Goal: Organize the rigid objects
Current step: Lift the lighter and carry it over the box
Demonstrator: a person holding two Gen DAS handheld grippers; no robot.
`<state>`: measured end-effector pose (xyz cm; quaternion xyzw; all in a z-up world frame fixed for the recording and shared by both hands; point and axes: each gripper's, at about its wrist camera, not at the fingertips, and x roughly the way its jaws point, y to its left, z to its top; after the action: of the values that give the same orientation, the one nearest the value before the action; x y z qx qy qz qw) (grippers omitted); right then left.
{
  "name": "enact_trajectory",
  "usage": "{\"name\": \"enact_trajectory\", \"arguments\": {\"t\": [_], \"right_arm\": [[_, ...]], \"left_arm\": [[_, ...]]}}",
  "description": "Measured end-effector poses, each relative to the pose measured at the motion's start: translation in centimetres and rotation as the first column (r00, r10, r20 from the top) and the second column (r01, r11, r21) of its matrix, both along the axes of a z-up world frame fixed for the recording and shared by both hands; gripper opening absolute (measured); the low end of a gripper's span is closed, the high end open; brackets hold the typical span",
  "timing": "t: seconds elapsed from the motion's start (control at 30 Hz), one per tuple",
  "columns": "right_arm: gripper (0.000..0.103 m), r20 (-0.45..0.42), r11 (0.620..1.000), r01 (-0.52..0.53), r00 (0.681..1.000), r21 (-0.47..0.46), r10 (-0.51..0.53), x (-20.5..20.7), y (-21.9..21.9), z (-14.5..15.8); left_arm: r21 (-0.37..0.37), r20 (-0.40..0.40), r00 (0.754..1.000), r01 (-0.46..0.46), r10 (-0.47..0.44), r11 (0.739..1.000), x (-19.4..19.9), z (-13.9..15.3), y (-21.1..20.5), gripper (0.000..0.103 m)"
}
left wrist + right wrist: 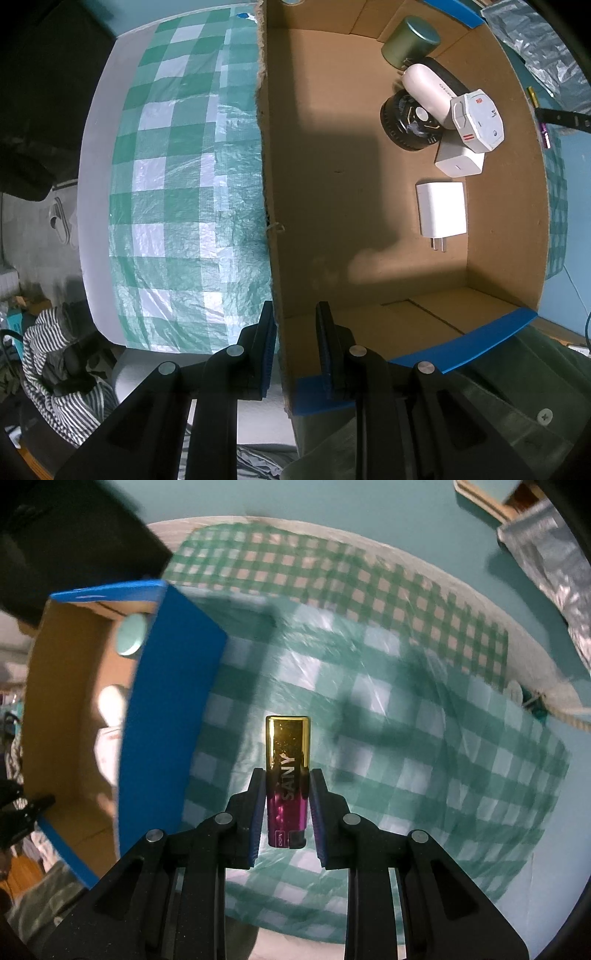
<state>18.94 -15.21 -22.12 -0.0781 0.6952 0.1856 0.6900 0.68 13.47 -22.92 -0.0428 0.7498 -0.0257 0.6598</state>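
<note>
R gripper (287,790): gold-magenta lighter (287,775) (SANY)

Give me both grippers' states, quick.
Left gripper: closed on the cardboard box wall.
Right gripper: closed on a gold and purple lighter.

A green-and-white checked plastic cloth (424,768) covers the table. The brown cardboard box (332,184) wears blue outer faces. Inside sit a white flat charger (441,208), an olive-green metal tin (410,42) and a black ribbed disc (400,118). The lighter (287,771) fades from shiny gold to magenta.
</note>
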Motion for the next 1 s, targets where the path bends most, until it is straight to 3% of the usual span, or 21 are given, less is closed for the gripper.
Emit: {"name": "enact_trajectory", "arguments": {"t": [0.43,0.7,1.0], "right_arm": [[0.023,0.077,0.987,-0.144,0.987,0.074,0.139,0.2,4.2,5.3],[0.023,0.100,0.968,-0.243,0.967,0.064,0.237,0.4,8.3,6.1],[0.023,0.093,0.917,-0.399,0.914,0.021,0.395,0.1,13.5,4.6]], "left_arm": [[-0.001,0.003,1.000,-0.005,0.005,1.000,-0.2,0.0,0.2,0.021],[0.004,0.004,1.000,-0.005,0.005,1.000,-0.2,-0.1,0.2,0.021],[0.004,0.005,1.000,-0.006,0.006,1.000,-0.3,-0.1,0.2,0.021]]}}
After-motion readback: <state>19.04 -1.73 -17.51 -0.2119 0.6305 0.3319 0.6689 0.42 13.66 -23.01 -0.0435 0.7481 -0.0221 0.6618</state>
